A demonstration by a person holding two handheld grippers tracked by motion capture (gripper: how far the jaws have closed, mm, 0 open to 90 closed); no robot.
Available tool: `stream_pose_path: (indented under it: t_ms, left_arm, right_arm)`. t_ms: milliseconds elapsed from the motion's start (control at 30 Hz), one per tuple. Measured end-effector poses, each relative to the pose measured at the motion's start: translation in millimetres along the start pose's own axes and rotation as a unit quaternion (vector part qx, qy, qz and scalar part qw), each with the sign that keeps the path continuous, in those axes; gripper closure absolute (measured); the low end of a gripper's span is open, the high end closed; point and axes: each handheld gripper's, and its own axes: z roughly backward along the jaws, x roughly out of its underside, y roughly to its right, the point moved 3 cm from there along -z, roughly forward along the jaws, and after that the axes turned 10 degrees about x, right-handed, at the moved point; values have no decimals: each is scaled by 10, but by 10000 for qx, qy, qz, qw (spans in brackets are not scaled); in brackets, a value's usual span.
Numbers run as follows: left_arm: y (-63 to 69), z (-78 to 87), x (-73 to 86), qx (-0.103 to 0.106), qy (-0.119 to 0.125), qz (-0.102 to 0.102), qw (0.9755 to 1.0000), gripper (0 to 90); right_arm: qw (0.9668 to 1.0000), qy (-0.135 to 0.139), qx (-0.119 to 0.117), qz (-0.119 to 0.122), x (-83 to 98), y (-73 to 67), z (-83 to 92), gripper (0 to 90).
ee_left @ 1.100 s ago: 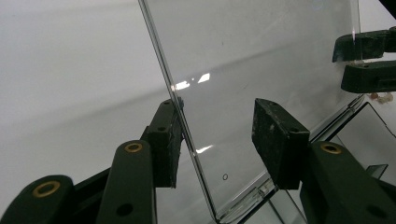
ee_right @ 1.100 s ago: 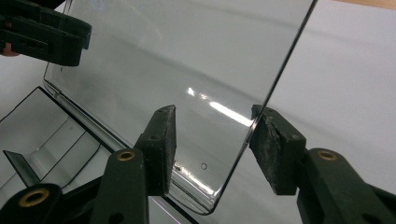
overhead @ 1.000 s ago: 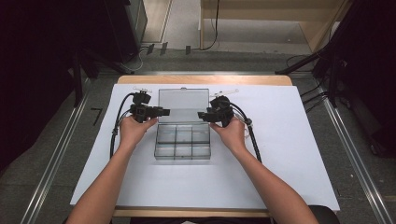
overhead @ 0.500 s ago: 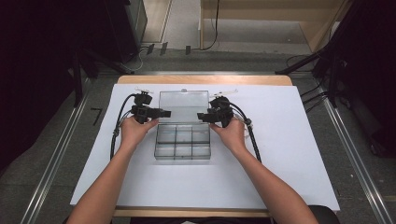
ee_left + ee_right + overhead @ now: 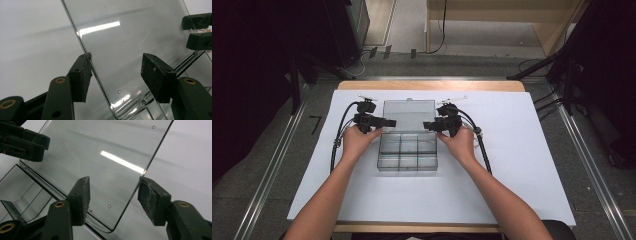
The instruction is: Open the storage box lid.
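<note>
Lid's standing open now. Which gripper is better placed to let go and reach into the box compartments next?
Probably the left gripper. Its jaws have just been opening and stand wide; one pad merely touches the clear plastic lid. The right gripper also straddles its lid edge, jaws narrower. Both sit equally near the clear compartment box, so the edge is slight.

**Around the Work Spot**

A big white sheet (image 5: 522,165) covers most of the wooden bench (image 5: 427,85). The wood peeks out along the far edge and the near edge. The bench stands on a grey floor (image 5: 257,170). Shiny metal rails (image 5: 597,175) run along the floor on both sides. Past the far edge, a black cable (image 5: 443,30) hangs down to the floor in front of a pale wooden shelf (image 5: 557,30). Dark stands (image 5: 302,65) rise at the left, and more dark gear sits at the right.
</note>
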Motion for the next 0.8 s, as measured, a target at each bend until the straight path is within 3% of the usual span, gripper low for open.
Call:
stream_pose_path:
  t_ms: [800]
  left_arm:
    - [-18,-48,21,55,-113,152,9998,364]
  right_arm:
    - [9991,-241,-144,-305,16,24,-39,412]
